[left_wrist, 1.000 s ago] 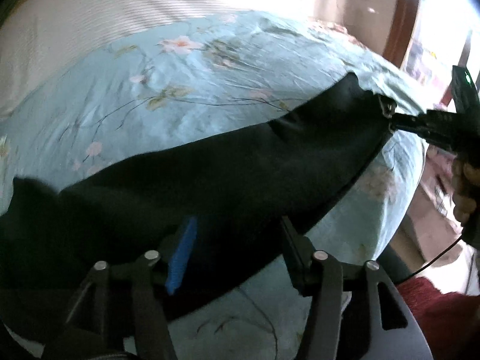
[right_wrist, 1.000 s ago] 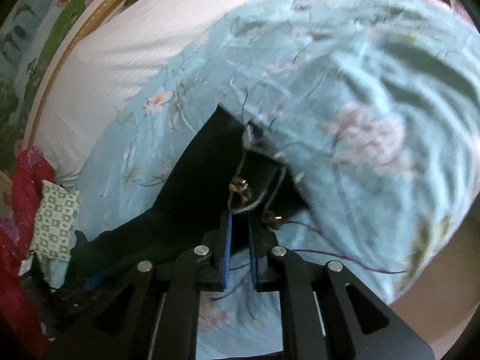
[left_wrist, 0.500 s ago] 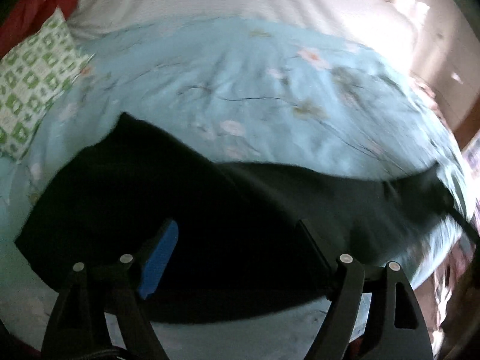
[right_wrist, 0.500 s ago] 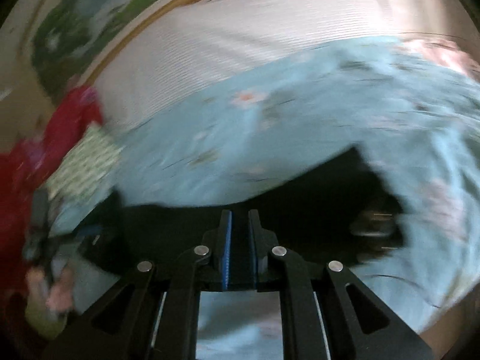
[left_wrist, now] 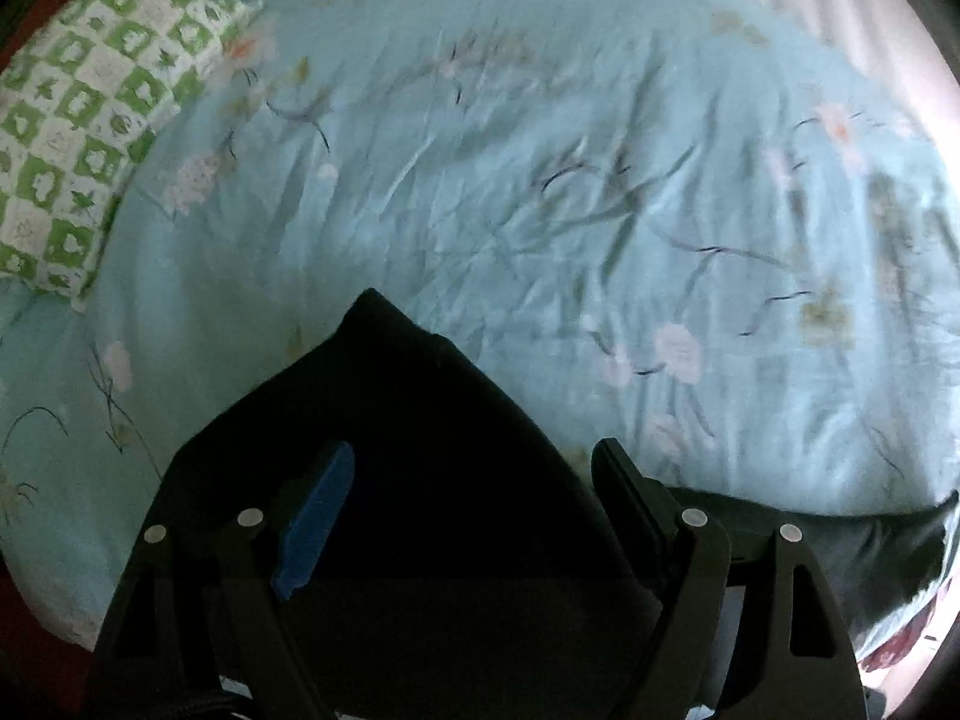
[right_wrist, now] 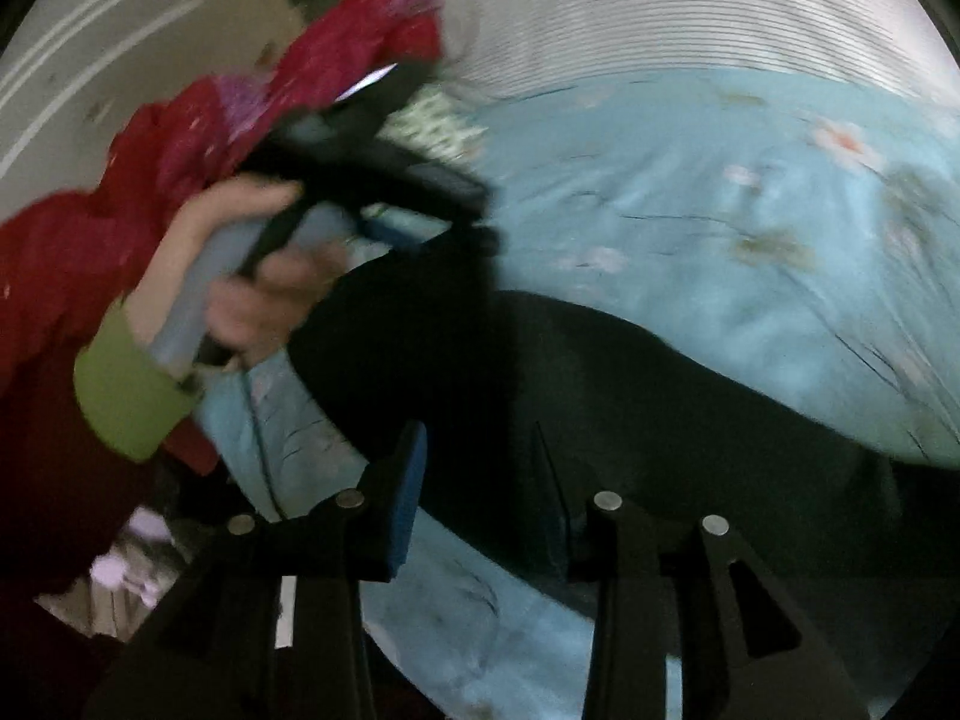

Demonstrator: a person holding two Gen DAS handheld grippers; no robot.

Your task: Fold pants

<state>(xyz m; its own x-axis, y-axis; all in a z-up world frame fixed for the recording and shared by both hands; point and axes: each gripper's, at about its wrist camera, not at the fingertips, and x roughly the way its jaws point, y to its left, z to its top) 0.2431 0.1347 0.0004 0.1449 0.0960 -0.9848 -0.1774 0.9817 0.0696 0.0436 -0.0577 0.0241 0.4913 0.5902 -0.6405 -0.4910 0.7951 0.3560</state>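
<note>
My left gripper (left_wrist: 474,486) hangs with its jaws spread wide over the black pants (left_wrist: 420,450), which lie on the floral blue bedspread (left_wrist: 540,180), one corner peaked toward the green checked pillow (left_wrist: 78,108). My right gripper (right_wrist: 480,468) is also parted, gripping nothing (the cloth sits just beyond its fingers). From there, my left hand (right_wrist: 252,264) shows, blurred.
</note>
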